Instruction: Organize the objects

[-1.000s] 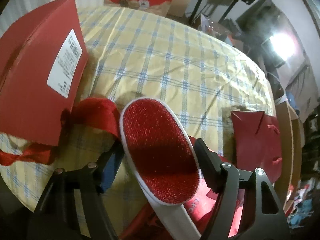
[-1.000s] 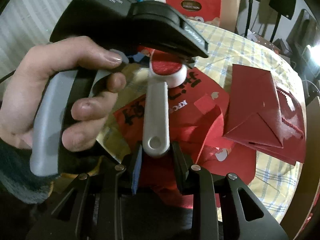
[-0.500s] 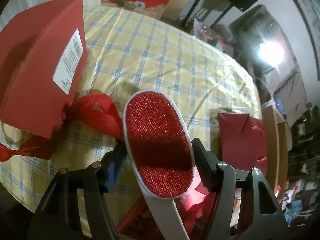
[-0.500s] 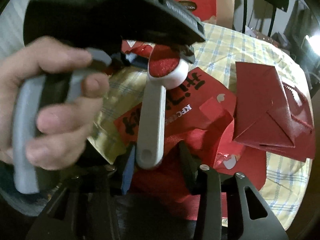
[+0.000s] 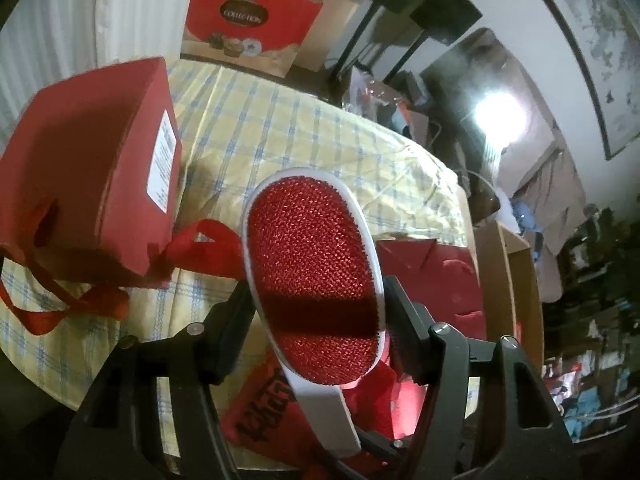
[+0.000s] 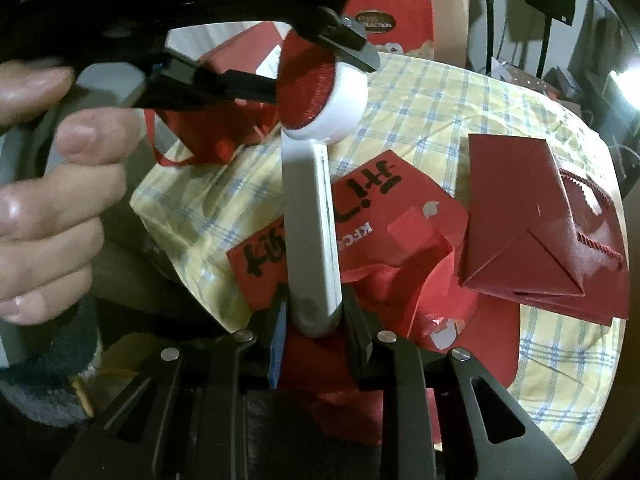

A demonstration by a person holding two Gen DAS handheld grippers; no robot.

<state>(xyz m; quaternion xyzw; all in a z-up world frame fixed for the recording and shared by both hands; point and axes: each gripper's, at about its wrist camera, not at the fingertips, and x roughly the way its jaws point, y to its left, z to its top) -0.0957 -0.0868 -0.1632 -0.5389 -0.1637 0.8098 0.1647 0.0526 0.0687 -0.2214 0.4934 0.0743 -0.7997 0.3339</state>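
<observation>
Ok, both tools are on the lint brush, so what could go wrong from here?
1. The right tool, its jaws just closing, pinches only the very end of the lint brush handle, so it could pivot or slip out.
2. The left tool, its jaws also just closing, clamps the rounded head by its edges. Opposed pulls might twist the brush free onto the red printed bag below.

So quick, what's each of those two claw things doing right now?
Left gripper: closed on the red head of the lint brush.
Right gripper: jaws just closed further, gripping the brush's white handle end.
</observation>
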